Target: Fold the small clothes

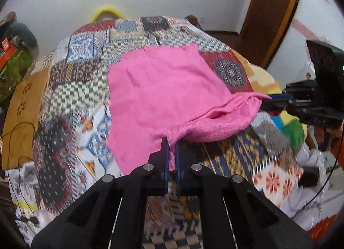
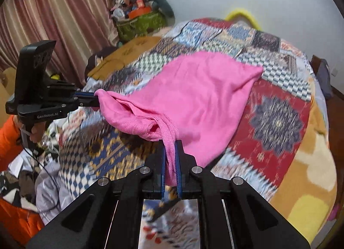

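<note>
The pink garment (image 1: 163, 90) in my grip is a soft, matt knit, its ribbed hem (image 2: 168, 141) showing a coarser weave. My left hand-held gripper (image 1: 171, 154) looks like matt black plastic with blue pads and small shiny metal pins; my right hand-held gripper (image 2: 171, 158) has the same finish. Under the garment lies a patchwork bedspread (image 1: 81, 85), printed woven cloth, dull and flat. The door frame (image 1: 271, 12) is glossy brown wood. The curtain (image 2: 53, 12) is a slightly sheeny fabric.
</note>
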Demonstrator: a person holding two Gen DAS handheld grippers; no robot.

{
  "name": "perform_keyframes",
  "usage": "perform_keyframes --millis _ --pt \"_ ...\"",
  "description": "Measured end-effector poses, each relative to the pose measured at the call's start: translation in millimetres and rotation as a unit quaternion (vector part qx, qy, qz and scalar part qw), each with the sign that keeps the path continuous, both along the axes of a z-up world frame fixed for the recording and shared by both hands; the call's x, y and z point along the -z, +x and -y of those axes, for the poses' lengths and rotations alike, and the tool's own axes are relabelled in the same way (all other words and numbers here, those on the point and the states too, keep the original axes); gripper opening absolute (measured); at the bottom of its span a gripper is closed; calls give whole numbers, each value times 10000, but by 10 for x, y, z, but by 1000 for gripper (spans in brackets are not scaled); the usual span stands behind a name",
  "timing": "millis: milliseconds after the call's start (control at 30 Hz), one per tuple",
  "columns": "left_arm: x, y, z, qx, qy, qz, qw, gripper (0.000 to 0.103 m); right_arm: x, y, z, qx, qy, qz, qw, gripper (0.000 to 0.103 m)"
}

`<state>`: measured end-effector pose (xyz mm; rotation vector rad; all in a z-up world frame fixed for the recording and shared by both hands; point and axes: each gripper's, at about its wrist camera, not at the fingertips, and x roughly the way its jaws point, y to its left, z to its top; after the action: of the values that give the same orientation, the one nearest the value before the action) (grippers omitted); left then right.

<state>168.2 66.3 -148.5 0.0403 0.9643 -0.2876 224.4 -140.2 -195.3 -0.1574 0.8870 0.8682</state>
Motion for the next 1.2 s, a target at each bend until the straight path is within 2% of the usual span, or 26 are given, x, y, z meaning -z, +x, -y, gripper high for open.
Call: perform_keyframes --millis 267,500,633,767,900,967,1033,1100,1133,1200 --pt "-260 757 -141 -295 22 249 9993 4 -309 571 -101 113 131 353 9992 7" --pt "-298 1474 -249 -481 -13 354 9982 4 -377 1235 -206 281 104 485 9984 7" --pt "-187 1914 -309 -589 3 279 9979 4 -304 1688 -285 401 80 431 9982 7" --pt "106 2358 -395 -737 -26 54 9973 4 -46 2141 -397 527 -104 228 9983 7" --pt "362 2605 -439 -795 -35 -30 9968 4 215 2404 -461 636 -286 80 9975 8" --pt "471 2699 -446 -868 108 -79 9961 4 334 2498 -473 735 -404 16 9965 9" --pt "519 2744 -472 -1025 281 -46 9943 6 382 2541 -456 847 -462 22 9953 13" --pt "543 2768 -527 -1132 270 -111 9931 12 356 2555 -411 1074 -518 62 9928 35" --pt "531 2750 -553 -1175 209 -129 9928 14 313 2535 -379 1164 -505 128 9918 37" --pt "489 2690 -570 -1199 125 -90 9927 25 203 2466 -322 1169 -366 269 9921 39"
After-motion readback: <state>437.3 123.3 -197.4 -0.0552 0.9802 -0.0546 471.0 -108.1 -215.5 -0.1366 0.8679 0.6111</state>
